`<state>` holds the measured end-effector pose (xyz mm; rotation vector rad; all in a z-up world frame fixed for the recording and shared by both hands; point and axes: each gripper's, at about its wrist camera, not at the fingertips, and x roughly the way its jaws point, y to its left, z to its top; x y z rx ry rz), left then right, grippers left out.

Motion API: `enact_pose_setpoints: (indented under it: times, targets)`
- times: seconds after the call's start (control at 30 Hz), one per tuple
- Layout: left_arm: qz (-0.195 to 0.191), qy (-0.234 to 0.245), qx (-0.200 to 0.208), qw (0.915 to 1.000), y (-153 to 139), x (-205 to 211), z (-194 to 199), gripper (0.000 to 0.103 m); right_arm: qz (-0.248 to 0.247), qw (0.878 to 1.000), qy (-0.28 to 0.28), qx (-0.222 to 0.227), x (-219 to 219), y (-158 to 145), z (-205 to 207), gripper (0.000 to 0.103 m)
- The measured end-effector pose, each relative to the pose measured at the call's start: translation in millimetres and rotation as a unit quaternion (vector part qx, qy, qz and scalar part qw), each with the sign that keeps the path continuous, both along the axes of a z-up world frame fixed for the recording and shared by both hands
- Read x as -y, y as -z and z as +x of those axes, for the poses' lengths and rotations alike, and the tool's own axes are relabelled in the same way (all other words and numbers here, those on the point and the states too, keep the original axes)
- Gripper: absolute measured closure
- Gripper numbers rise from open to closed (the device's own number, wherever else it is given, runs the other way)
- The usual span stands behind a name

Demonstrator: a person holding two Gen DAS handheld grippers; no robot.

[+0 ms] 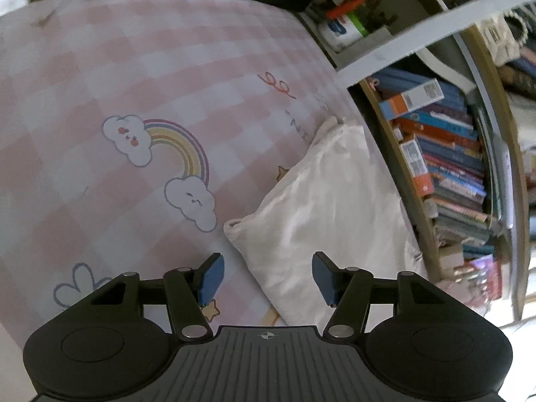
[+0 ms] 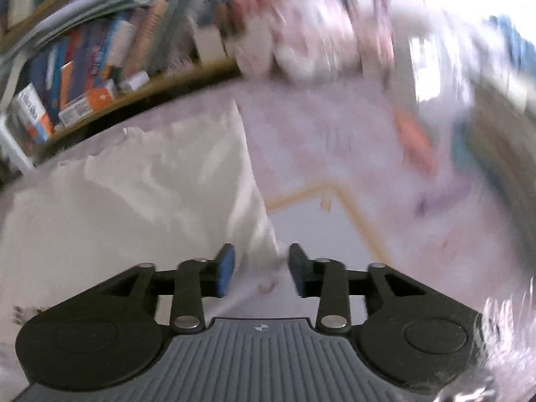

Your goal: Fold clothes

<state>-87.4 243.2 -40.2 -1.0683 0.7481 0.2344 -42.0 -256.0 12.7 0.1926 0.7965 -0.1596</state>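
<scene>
The white cloth (image 1: 321, 207) lies ahead-right of the wide, empty left fingers (image 1: 268, 278), its long axis running away; the narrower right fingers (image 2: 261, 269) already straddle its corner.

Pink-and-white checked bedsheet (image 1: 140, 77) with rainbow-and-cloud print (image 1: 160, 154) spreads ahead and left of the left tongs. Crowded bookshelf (image 1: 449, 154) runs along the right. Right view: books (image 2: 83, 70) upper left; bright, blurred light upper right.

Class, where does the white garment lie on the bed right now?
In the left wrist view, the white garment lies at the right edge of the pink checked sheet, beside the bookshelf, right of the rainbow print.
</scene>
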Motion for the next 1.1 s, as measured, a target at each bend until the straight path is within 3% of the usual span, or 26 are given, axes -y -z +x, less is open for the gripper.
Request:
enact_pose_setpoints:
  times: [0.1, 0.2, 0.43, 0.47, 0.5, 0.53, 0.57, 0.6, 0.67, 0.7, 0.73, 0.87, 0.9, 1.1]
  targets:
    - [-0.029, -0.029, 0.005, 0.9992, 5.2, -3.2, 0.2, 0.044, -0.058, 0.997, -0.009, 0.05, -9.6, -10.9, -2.2, 0.067]
    - [-0.058, -0.057, 0.009, 0.9966, 10.3, -6.3, 0.3, 0.044, -0.061, 0.995, -0.05, 0.065, -15.4, -11.5, 1.4, 0.069]
    - [-0.126, -0.124, 0.02, 0.9841, 22.4, -13.7, 0.7, 0.049, -0.032, 0.996, -0.082, -0.032, -22.1, 30.2, 24.1, 0.075]
    - [-0.135, -0.133, 0.021, 0.9816, 24.1, -14.8, 0.7, 0.053, -0.031, 0.995, -0.084, -0.045, -22.6, 35.0, 25.6, 0.075]
    - [-0.145, -0.143, 0.022, 0.9789, 25.9, -15.8, 0.8, 0.065, -0.033, 0.994, -0.087, -0.054, -22.3, 39.7, 26.7, 0.076]
    - [-0.136, -0.141, 0.012, 0.9806, 25.4, -14.9, 2.1, 0.074, -0.035, 0.993, -0.091, -0.062, -22.2, 43.7, 27.5, 0.076]
    - [-0.123, -0.136, 0.005, 0.9829, 21.7, -13.0, 2.0, 0.092, -0.04, 0.993, -0.097, -0.063, -23.1, 44.2, 27.2, 0.076]
    - [-0.11, -0.132, -0.001, 0.9851, 17.9, -11.1, 1.9, 0.096, -0.044, 0.992, -0.103, -0.064, -23.9, 44.8, 26.8, 0.075]
    - [-0.029, -0.08, 0.06, 0.9946, -14.0, 0.1, 2.3, 0.096, -0.053, 0.99, -0.115, -0.065, -25.4, 45.9, 26.2, 0.075]
    - [0.012, -0.053, 0.09, 0.9945, -29.8, 5.7, 2.5, 0.096, -0.053, 0.989, -0.118, -0.065, -24.7, 46.2, 26.0, 0.075]
    - [0.042, -0.039, 0.09, 0.9943, -38.1, 9.2, 2.9, 0.096, -0.051, 0.99, -0.119, -0.064, -24.0, 46.3, 24.9, 0.075]
    - [0.026, -0.046, -0.011, 0.9986, -3.7, -8.7, 11.0, 0.096, -0.054, 0.989, -0.125, -0.064, -23.5, 47.9, 26.8, 0.074]
    - [0.007, -0.048, -0.023, 0.9986, 7.2, -11.6, 9.9, 0.097, -0.054, 0.988, -0.126, -0.063, -23.4, 48.1, 26.5, 0.074]
    - [-0.018, -0.065, 0.001, 0.9977, 15.7, -12.3, 1.0, 0.093, -0.054, 0.987, -0.137, -0.062, -20.5, 47.9, 26.0, 0.073]
